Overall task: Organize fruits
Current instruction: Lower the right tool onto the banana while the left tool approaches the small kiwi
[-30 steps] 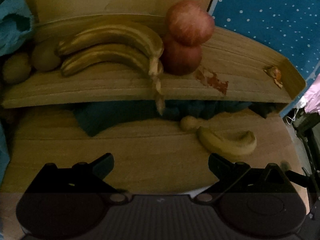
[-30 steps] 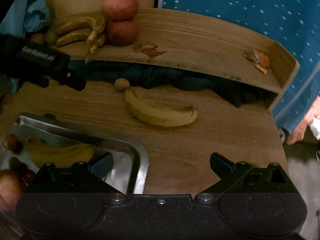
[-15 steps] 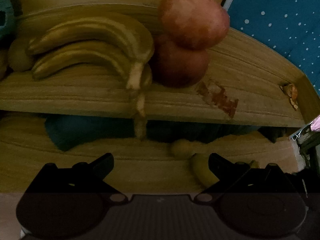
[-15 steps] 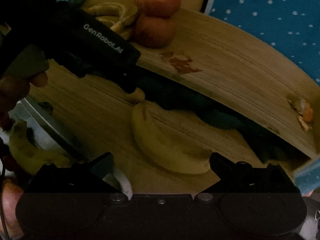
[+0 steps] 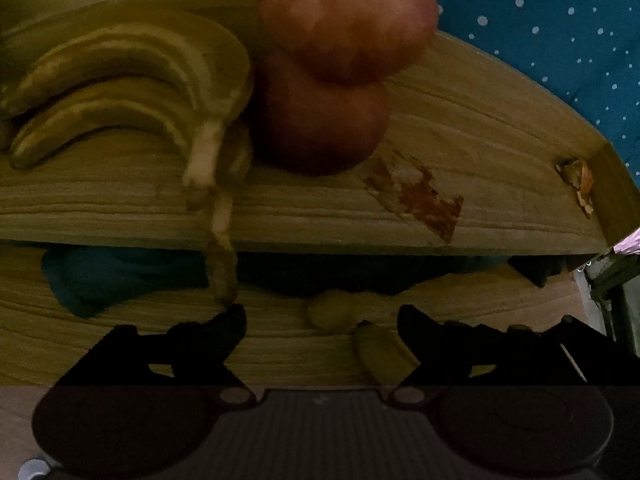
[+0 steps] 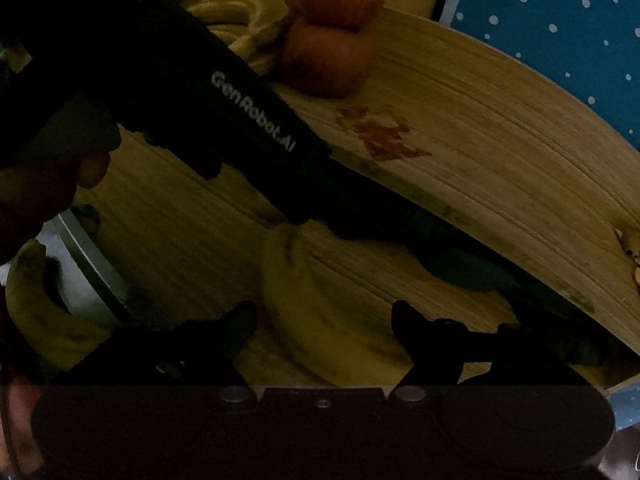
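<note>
A bunch of bananas [image 5: 120, 92] and two stacked red apples [image 5: 340, 24] sit on the raised wooden shelf [image 5: 500, 128]. My left gripper [image 5: 320, 320] is open and empty, close in front of the shelf's edge, below the apples. A small round fruit [image 5: 332, 312] and a single banana [image 5: 384, 356] lie on the tabletop beneath it. In the right wrist view that single banana [image 6: 320, 312] lies between the fingers of my open right gripper [image 6: 324, 316], whose jaws stand close to its sides. The left gripper's black housing [image 6: 240, 120] crosses above it.
A metal tray [image 6: 92, 256] at the left holds another banana [image 6: 44, 312]. A hand [image 6: 48, 184] grips the left tool. Dark blue cloth [image 5: 108, 276] is stuffed under the shelf. Peel scraps [image 5: 576, 180] lie in the shelf's right corner, and a reddish stain [image 5: 416, 196] marks it.
Both grippers moved forward. The left came closer to the apples and shelf; the right came down over the single banana. Both jaw gaps narrowed somewhat.
</note>
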Tool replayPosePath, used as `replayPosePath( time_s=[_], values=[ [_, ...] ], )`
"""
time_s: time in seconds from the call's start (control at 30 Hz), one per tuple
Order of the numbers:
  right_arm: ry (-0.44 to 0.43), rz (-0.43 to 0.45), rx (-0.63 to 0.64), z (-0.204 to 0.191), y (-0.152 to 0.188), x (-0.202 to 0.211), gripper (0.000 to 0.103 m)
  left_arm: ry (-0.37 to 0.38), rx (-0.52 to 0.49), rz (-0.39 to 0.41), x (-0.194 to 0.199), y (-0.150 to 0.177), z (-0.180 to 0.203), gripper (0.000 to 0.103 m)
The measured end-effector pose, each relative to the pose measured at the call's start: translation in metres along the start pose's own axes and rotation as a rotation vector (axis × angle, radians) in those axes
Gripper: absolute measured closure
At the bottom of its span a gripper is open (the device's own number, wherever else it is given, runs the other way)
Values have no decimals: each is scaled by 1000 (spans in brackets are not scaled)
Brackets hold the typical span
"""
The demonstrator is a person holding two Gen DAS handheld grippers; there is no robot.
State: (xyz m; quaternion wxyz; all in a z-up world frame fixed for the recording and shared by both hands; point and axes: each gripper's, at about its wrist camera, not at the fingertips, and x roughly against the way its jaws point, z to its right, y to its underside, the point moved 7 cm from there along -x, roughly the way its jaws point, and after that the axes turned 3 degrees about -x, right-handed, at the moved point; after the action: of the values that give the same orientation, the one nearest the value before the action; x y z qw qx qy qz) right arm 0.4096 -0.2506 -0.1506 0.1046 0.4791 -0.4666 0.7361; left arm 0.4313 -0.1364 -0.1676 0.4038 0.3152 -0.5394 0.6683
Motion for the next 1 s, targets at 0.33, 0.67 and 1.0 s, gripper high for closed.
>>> replayPosePath(
  time_s=[0.33, 0.67, 1.0],
  values=[
    [8, -9, 14, -2, -2, -4, 31, -1, -11, -23, -11, 0, 5, 38],
    [-17, -29, 46, -1, 0, 0, 38, 17, 0, -21, -6, -2, 8, 68],
    [-10, -57, -26, 12, 9, 13, 51, 10, -8, -29, -8, -2, 3, 70]
  ],
)
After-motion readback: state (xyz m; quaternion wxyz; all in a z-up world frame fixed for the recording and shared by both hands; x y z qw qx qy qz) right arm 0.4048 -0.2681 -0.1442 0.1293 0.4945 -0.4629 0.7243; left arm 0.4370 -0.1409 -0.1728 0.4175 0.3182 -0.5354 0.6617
